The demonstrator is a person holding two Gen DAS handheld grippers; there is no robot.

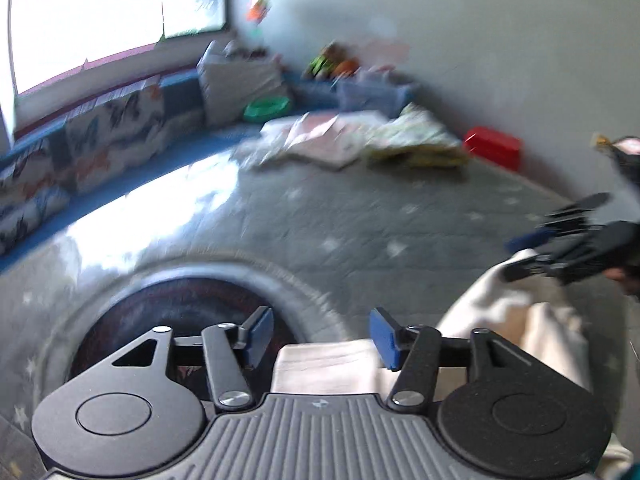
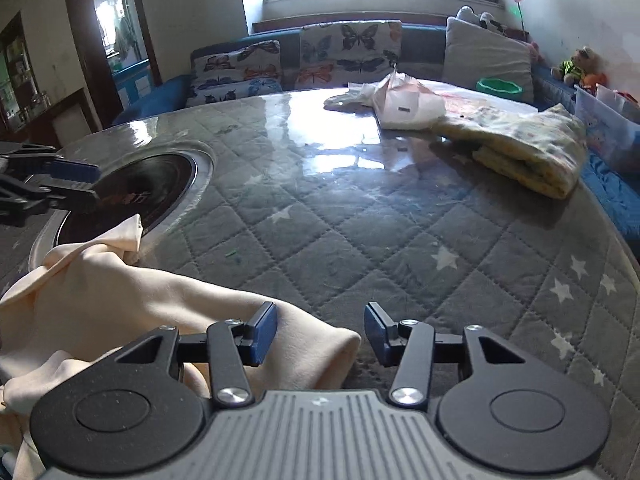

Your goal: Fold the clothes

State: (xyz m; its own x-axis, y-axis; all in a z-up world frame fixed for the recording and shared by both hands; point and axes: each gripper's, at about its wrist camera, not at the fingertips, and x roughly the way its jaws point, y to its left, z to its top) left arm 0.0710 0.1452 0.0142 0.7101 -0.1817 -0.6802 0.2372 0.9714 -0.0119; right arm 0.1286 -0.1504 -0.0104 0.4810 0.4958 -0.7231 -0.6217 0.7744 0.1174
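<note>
A cream garment (image 2: 120,304) lies crumpled on the near left of the quilted grey table cover (image 2: 360,216); one corner lies over the rim of a round dark stove plate (image 2: 136,200). My right gripper (image 2: 320,336) is open and empty, hovering over the garment's near right end. My left gripper (image 1: 322,338) is open and empty above the garment's edge (image 1: 332,364). The left wrist view is blurred. Each gripper shows in the other's view: the right one (image 1: 560,240), the left one (image 2: 80,184) over the stove plate.
A folded yellow patterned blanket (image 2: 532,152) and a white plastic bag (image 2: 404,100) lie at the table's far right. Butterfly cushions (image 2: 348,52), a green bowl (image 2: 500,86), a clear bin (image 2: 608,120) and a red box (image 1: 494,146) line the blue bench.
</note>
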